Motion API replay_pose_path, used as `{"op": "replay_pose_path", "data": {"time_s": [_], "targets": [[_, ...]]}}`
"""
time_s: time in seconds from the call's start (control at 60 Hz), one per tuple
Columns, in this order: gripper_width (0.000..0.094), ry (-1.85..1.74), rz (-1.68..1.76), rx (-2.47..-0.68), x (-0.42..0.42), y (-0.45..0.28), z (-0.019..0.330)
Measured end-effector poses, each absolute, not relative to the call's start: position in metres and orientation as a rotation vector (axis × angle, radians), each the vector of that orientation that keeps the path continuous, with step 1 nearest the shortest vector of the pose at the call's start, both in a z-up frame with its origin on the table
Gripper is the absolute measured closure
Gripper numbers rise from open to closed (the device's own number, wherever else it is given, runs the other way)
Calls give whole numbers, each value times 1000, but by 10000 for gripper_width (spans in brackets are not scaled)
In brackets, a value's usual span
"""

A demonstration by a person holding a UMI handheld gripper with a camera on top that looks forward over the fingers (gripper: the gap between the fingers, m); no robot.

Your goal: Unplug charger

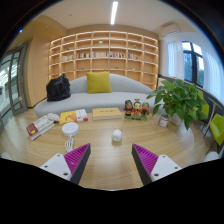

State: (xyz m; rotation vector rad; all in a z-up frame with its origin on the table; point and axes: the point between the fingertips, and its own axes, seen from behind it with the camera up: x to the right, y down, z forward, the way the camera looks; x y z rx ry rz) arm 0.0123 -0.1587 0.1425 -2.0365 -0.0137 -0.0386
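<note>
Wooden worktop [100, 165] stretches ahead of the gripper [111, 161], whose fingers stand apart with nothing between them. A small white block, probably the charger [117, 135], sits near the middle of the worktop, well beyond the fingers, with a white cup [69, 131] to one side and a potted plant [180, 100] toward the far edge. Whether it is plugged in cannot be told. The task looks barely begun: approach, grip and pull all remain.
</note>
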Motion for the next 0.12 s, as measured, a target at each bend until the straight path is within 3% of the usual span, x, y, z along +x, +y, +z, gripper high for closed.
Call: {"op": "replay_pose_path", "data": {"time_s": [0.117], "targets": [[81,-24,-52,-2034,13,-163,143]]}}
